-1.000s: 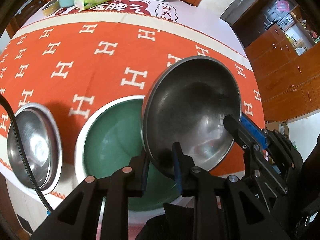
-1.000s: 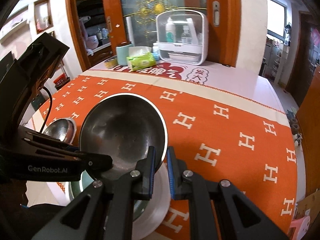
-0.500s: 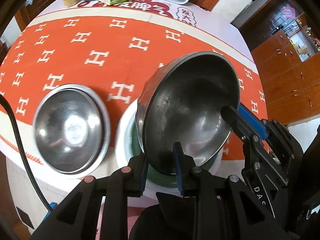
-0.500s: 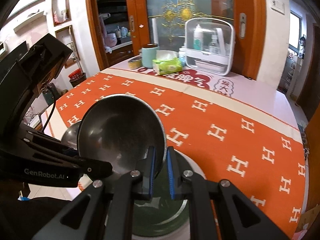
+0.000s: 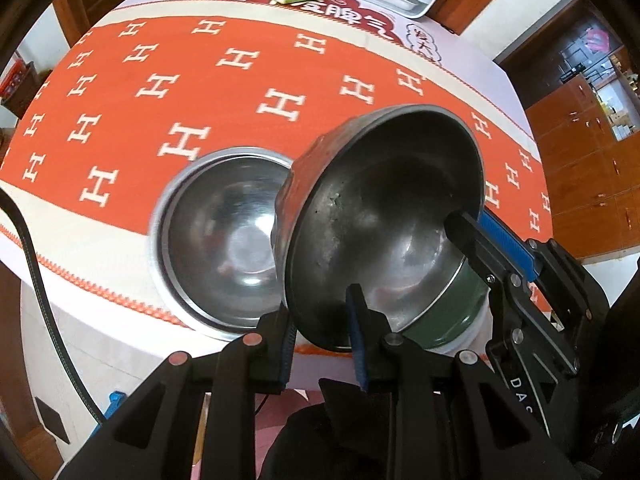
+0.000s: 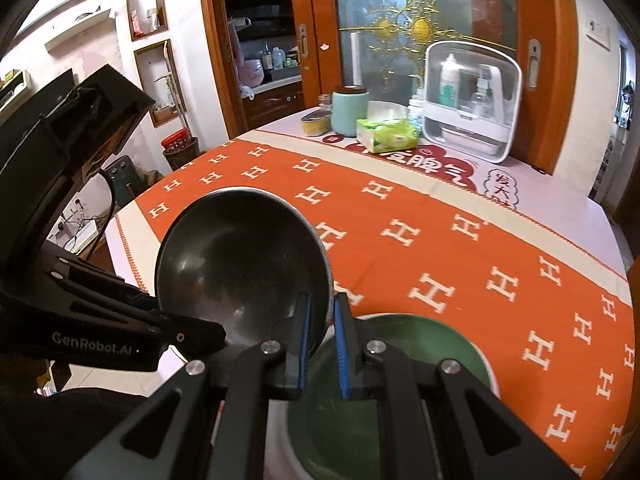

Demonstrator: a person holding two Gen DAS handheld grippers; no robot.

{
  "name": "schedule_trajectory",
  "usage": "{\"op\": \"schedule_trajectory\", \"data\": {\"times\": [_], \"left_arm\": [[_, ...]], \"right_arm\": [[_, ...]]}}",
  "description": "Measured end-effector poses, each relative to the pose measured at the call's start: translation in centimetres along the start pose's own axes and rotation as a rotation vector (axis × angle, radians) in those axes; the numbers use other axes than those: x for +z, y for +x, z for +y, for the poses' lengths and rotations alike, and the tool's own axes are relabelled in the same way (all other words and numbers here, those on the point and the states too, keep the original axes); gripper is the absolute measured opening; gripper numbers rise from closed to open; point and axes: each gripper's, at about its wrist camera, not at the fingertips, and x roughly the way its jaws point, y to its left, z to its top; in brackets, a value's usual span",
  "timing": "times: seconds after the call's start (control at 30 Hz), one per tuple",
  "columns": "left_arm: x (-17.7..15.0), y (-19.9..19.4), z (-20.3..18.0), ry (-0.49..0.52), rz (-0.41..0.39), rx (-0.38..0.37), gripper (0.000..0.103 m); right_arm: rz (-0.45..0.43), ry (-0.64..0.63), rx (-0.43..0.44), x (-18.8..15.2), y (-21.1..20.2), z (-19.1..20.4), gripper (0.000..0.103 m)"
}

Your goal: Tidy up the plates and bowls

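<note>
While carried leftward, steel bowl [image 5: 384, 216] now beside resting bowl [image 5: 224, 240]

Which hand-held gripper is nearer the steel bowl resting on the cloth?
Left. The left hand-held gripper sits right beside the resting steel bowl, clamping the carried bowl; the right hand-held gripper grips its far rim.

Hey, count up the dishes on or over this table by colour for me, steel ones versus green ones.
Steel: 2, the held bowl and the bowl on the cloth
Green: 1, the green bowl
Total: 3
</note>
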Motion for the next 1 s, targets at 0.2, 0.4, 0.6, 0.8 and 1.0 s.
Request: {"op": "schedule_trajectory", "data": {"times": [0.2,0.4,0.6,0.8,1.0], "left_arm": [[0.3,0.1,2.6,0.012,0.028,-0.002,0.022],[0.9,0.6,4.7,0.046,0.064,-0.005,0.022],[1.7,1.6,6.4,0.102,0.111,-0.006,0.022],[2.3,2.5,6.9,0.189,0.138,-0.011,0.022],[2.6,3.2,6.6,0.264,0.159,-0.018,0.023]], "right_arm": [[0.018,0.016,-0.009,0.2,1.5,2.3,0.011],[0.038,0.053,-0.031,0.1,2.9,3.9,0.011],[0.062,0.104,-0.067,-0.2,4.1,5.4,0.011],[0.087,0.18,-0.12,-0.8,5.2,6.0,0.011],[0.096,0.244,-0.174,-1.3,5.4,6.2,0.012]]}}
